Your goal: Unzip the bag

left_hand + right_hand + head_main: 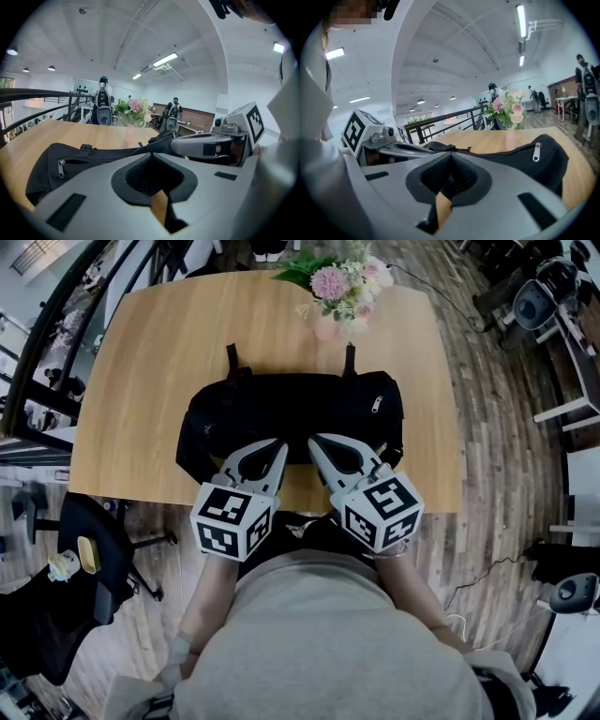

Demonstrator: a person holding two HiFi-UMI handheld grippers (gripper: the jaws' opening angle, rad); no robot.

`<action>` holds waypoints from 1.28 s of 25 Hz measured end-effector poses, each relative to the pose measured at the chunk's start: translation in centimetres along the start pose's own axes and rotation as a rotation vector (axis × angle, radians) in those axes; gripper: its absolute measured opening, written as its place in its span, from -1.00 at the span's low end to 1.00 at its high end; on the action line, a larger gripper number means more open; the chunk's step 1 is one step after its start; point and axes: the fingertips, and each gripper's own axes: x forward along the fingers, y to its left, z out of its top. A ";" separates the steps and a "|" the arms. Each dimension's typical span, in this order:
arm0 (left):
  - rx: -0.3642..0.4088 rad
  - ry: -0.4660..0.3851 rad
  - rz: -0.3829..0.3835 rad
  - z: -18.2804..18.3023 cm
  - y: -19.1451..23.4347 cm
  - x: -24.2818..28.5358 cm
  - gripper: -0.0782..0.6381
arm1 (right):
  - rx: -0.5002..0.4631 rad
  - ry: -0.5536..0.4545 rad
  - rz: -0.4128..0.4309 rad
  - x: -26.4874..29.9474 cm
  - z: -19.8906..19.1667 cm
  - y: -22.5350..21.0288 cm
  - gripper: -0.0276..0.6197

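Note:
A black bag (291, 413) lies across the wooden table (159, 352), its two handle straps pointing away from me. A silver zip pull (377, 404) shows on its right part, and it appears again as a zip pull (537, 151) in the right gripper view. Another zip pull (61, 168) hangs at the bag's left end (70, 159). My left gripper (280, 445) and right gripper (315, 440) stand side by side at the bag's near side, both shut, tips against the fabric. I cannot see whether any fabric is pinched between the jaws.
A vase of pink flowers (339, 287) stands at the table's far edge behind the bag. The table's near edge (281, 505) runs just under the grippers. A black chair (94, 549) stands on the floor at the left.

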 end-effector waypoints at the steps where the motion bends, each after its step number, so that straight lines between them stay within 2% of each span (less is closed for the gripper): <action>1: 0.009 0.012 0.003 -0.2 0.0 0.1 -0.71 | 0.001 0.007 -0.001 0.1 -0.1 0.0 -0.90; 5: 0.015 0.043 0.009 -0.8 -0.1 0.3 -0.72 | -0.011 0.040 -0.002 0.2 -0.9 0.1 -0.90; 10: 0.065 0.092 0.029 -1.1 0.0 0.2 -0.73 | -0.014 0.074 0.005 0.3 -1.7 0.5 -0.90; 18: 0.016 0.121 0.017 -2.2 0.4 0.0 -0.73 | -0.014 0.094 0.034 0.7 -2.5 1.1 -0.90; 32: 0.025 0.126 -0.001 -2.5 0.0 -0.4 -0.73 | -0.022 0.091 0.025 0.7 -2.5 1.0 -0.90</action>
